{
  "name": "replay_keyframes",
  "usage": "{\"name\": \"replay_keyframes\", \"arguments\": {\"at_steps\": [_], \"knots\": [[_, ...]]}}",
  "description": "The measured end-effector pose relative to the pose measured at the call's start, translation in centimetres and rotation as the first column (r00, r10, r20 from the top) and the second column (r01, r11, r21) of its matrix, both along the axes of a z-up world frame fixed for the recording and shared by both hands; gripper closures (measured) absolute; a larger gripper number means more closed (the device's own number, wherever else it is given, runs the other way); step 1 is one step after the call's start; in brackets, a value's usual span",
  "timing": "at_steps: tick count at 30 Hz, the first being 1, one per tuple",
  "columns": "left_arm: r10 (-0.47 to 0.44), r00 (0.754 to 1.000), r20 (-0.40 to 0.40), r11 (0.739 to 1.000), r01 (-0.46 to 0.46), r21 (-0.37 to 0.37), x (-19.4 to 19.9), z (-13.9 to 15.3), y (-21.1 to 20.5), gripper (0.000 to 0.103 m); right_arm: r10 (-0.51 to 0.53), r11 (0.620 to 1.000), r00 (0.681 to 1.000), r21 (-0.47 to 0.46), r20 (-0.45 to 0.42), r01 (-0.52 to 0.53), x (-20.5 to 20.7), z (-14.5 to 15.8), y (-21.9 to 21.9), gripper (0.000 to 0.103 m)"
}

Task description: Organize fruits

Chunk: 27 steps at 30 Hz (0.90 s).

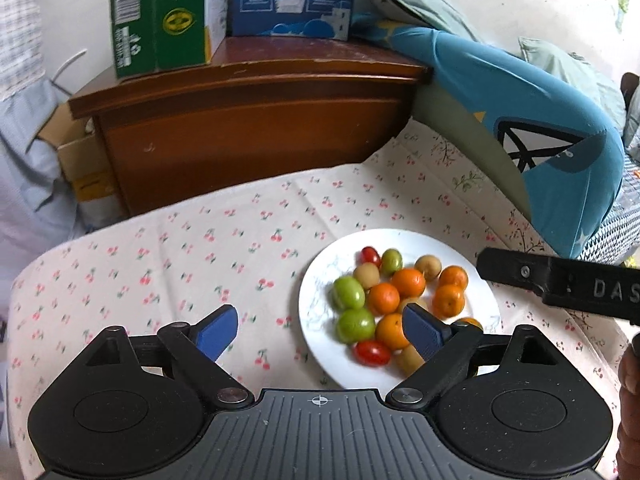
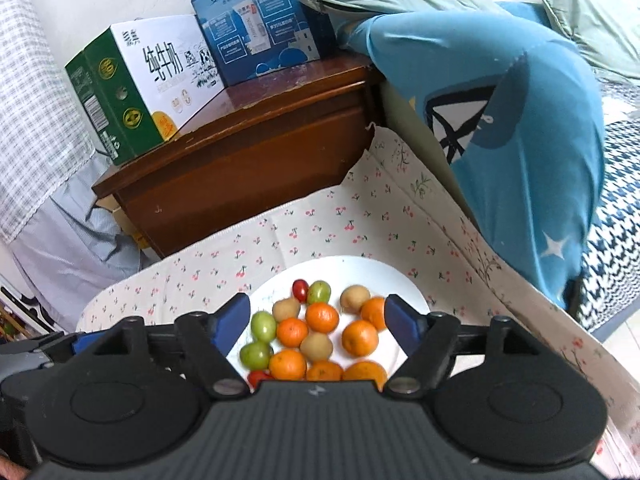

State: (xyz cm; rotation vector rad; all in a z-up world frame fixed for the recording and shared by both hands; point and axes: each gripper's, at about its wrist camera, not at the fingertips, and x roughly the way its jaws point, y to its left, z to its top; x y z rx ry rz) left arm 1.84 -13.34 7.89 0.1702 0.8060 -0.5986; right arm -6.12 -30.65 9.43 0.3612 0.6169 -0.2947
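Mixed fruits heaped on one white plate, both tools spread and empty above it.

The plate point(image 1: 316, 292) sits on the cherry-print cloth point(image 1: 200, 248) of the tabletop, and all the fruits lie on it in one loose cluster: oranges point(image 1: 408, 282), green fruits point(image 1: 349, 293), tan-brown ones point(image 1: 367, 275) and red cherry tomatoes point(image 1: 373, 353), kinds mingled rather than grouped. The left tool point(image 1: 320, 330) hovers with its blue pads wide apart, one pad over the plate's near side, the other over bare cloth, holding nothing. The right tool point(image 2: 318, 318) hangs directly above the pile, likewise spread and empty, seemingly placed to bracket the fruits. Whether the gathering on the plate is the wanted arrangement, or sorting by kind remains, cannot be told.
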Motion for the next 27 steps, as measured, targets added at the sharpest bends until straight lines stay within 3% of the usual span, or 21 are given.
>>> {"name": "replay_keyframes", "arguments": {"at_steps": [16,27], "knots": [[0.067,0.996,-0.053,0.996,-0.064,0.055,-2.1,-0.8,1.7,0.010,-0.073,0.997,0.993,-0.032,-0.095,0.070,-3.0,-1.0,2.1,0.013],[0.083,0.993,-0.084,0.992,-0.074,0.098,-2.4,-1.7,1.3,0.010,-0.172,0.985,0.955,-0.073,-0.242,0.158,-3.1,-2.9,1.8,0.006]]}}
